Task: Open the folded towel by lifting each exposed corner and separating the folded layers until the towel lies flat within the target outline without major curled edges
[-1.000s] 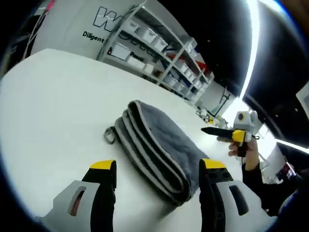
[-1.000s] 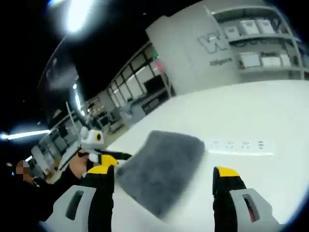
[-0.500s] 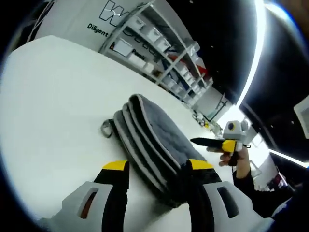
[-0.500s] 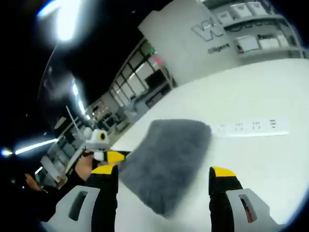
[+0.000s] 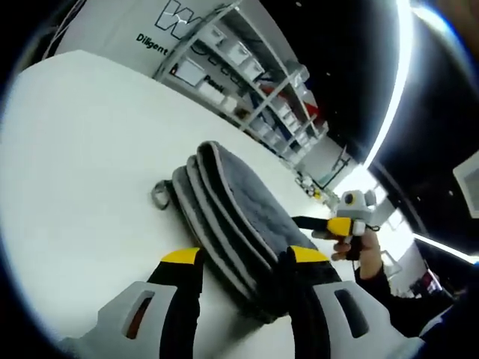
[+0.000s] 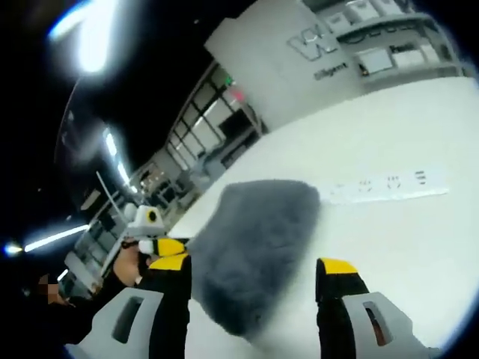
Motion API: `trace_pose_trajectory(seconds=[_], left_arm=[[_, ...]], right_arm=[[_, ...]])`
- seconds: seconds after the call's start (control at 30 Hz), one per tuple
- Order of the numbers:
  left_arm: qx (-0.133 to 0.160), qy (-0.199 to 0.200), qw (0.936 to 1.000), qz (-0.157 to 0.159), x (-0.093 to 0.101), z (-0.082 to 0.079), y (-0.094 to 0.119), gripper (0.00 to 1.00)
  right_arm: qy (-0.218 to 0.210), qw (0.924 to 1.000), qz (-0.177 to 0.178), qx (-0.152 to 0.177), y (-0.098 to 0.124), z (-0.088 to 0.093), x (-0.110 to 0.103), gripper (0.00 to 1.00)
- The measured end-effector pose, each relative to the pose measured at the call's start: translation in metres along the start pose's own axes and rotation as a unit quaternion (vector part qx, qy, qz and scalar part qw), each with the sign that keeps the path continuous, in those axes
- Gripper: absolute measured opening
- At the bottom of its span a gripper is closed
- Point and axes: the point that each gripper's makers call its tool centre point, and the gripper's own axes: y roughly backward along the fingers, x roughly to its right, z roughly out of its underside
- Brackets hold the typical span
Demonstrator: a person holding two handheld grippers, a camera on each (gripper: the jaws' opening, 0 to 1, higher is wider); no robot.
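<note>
A grey towel (image 5: 232, 217) lies folded in several layers on the white table (image 5: 82, 142), with pale piped edges and a small hanging loop (image 5: 159, 196) at its left corner. My left gripper (image 5: 238, 262) stands open just in front of the towel's near folded end, its jaws straddling that end without touching. From the other side, the towel (image 6: 258, 247) shows as a fluffy grey slab. My right gripper (image 6: 251, 271) is open, with the towel's near edge between its jaws. The right gripper (image 5: 329, 224) also appears beyond the towel, held by a hand (image 5: 359, 247).
A white power strip (image 6: 382, 187) lies on the table beside the towel's far end. Shelving with white bins (image 5: 247, 75) stands behind the table. The left gripper (image 6: 150, 235), held by a hand, shows at the towel's left side.
My left gripper's jaws have narrowed and come closer to the towel's near end. My right gripper has come nearer the towel, whose edge now sits between its jaws.
</note>
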Motion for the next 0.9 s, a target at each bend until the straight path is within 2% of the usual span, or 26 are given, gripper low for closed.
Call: trace_pose_trajectory(seconds=[0.3,0.5,0.9], left_arm=[[0.005,0.009,0.9999,0.009,-0.001,-0.007,-0.001,0.43],[0.003,0.006,1.0000,0.003,-0.005,-0.007,-0.003,0.42],[-0.002,-0.005,0.9999,-0.011,-0.017,-0.011,-0.006,0.37]], right_arm=[[-0.017,0.9998,-0.002,-0.004,-0.007,0.008,0.004,0.65],[-0.023,0.9997,-0.004,-0.007,-0.011,0.010,0.005,0.59],[-0.028,0.9995,-0.002,-0.016,-0.016,0.016,0.007,0.57]])
